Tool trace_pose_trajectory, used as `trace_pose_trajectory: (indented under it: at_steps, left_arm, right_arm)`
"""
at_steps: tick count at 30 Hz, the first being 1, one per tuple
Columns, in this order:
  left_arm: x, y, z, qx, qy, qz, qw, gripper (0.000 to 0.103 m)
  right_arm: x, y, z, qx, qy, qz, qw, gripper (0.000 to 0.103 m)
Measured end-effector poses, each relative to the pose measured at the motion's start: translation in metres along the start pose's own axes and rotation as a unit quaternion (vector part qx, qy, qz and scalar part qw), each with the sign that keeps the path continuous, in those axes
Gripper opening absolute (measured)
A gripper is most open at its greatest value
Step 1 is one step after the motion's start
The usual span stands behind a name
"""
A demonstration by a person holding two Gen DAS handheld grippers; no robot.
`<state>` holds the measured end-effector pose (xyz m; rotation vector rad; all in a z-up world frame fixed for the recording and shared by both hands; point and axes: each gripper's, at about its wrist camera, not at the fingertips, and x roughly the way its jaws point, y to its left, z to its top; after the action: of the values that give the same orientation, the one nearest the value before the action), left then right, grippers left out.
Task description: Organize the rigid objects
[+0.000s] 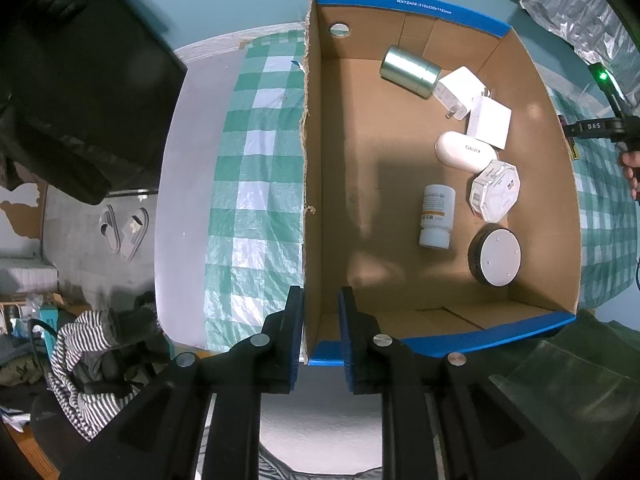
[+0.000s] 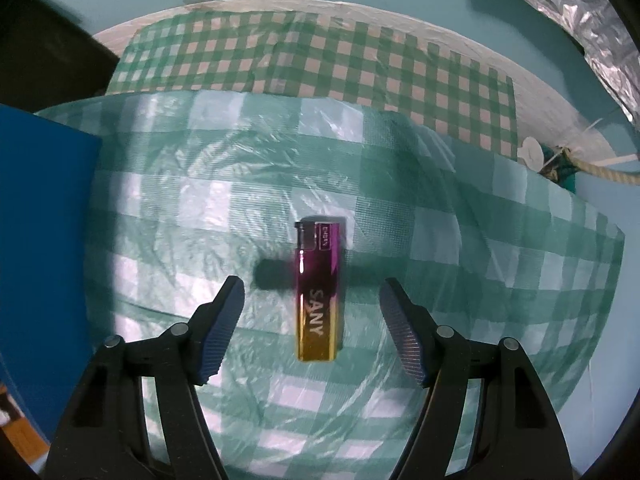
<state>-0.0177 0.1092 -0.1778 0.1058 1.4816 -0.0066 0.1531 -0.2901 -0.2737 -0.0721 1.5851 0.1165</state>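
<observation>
Dim bluish light, glare on tablecloth, fisheye-warped blurred edges.

A home: slippers (floor), striped laundry.

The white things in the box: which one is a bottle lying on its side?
The pill bottle with the orange label, lying beside the octagonal box; the others are chargers and cases.
</observation>
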Motion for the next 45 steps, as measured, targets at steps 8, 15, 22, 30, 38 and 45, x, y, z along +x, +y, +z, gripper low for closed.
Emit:
trace_pose_trajectory:
  at_steps: [8, 15, 22, 30, 38, 45]
  left_arm:
    - [0.001, 0.001, -0.001, -0.001, 0.000, -0.003, 1.0000, 0.017]
    - [0.003, 0.000, -0.001, 0.003, 0.002, -0.004, 1.0000, 0.018]
    - [0.001, 0.002, -0.002, 0.004, -0.001, -0.009, 1.0000, 0.018]
    - [0.001, 0.002, -0.002, 0.008, 0.001, -0.009, 0.9999, 0.018]
    - [0.001, 0.001, -0.002, 0.013, 0.003, -0.009, 0.9999, 0.018]
    - [0.001, 0.001, -0.002, 0.015, 0.003, -0.009, 0.9998, 0.018]
  right_arm:
    - [0.006, 0.004, -0.004, -0.004, -0.016, -0.018, 1.000, 0.058]
    - [0.003, 0.017, -0.004, -0.028, -0.017, -0.024, 0.999, 0.022]
    - [0.004, 0.024, -0.005, -0.045, 0.007, -0.006, 0.999, 0.022]
    - [-0.013, 0.033, -0.013, -0.068, 0.007, 0.021, 0.997, 0.022]
    - [-0.037, 0.043, -0.017, -0.090, -0.010, 0.033, 0.995, 0.022]
    - [-0.049, 0.053, -0.022, -0.103, -0.018, 0.032, 0.994, 0.021]
